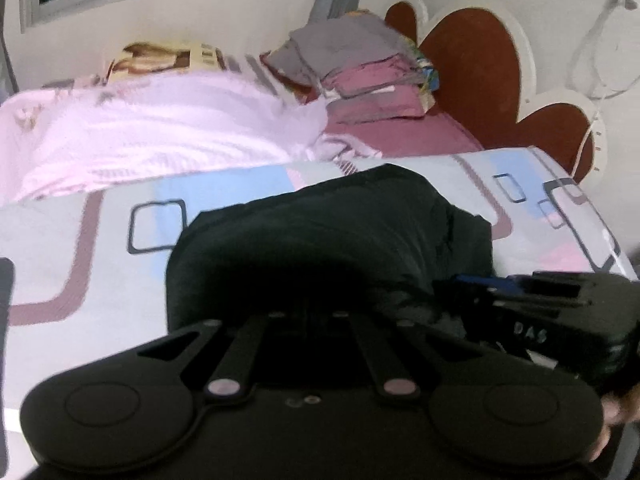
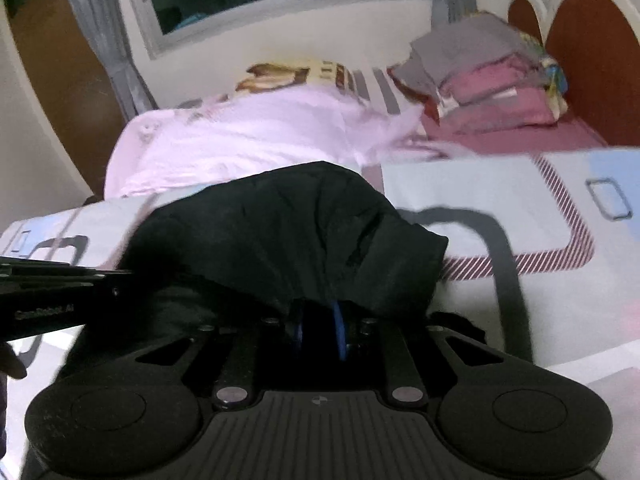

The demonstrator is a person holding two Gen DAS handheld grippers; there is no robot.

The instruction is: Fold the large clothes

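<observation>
1. The black garment (image 1: 328, 240) lies bunched on a bed, on the patterned bedsheet (image 1: 100, 248) of pale grey, blue and pink with rounded dark outlines. In both wrist views it forms a dark mound just ahead of the grippers.
2. Its long axis is hard to fix because it is gathered up. In the left wrist view the mound runs roughly left to right across the sheet, its near edge drawn toward the grippers; in the right wrist view the cloth (image 2: 280, 232) fans out from the pinch point toward the upper left and right.
3. The left gripper (image 1: 308, 312) has its tongs together, and their tips are buried under the black cloth, so whether cloth sits between them cannot be told.
4. The right gripper (image 2: 318, 332) is clamped on a fold of the black garment: its blue-edged pads (image 2: 339, 330) stand a narrow gap apart with fabric bunched between them.
5. Each gripper shows in the other's view (the two are close side by side): the right one (image 1: 540, 312) enters from the right, the left one (image 2: 60, 300) from the left.
6. Writing: the right gripper's body reads "DAS" (image 1: 530, 334); the left gripper's side carries pale lettering (image 2: 44, 313) that looks like "GenRobot.AI", blurred.
7. Beyond the garment lie a pink blanket (image 1: 160, 132) and a stack of folded clothes (image 1: 360, 68) in grey and maroon.
</observation>
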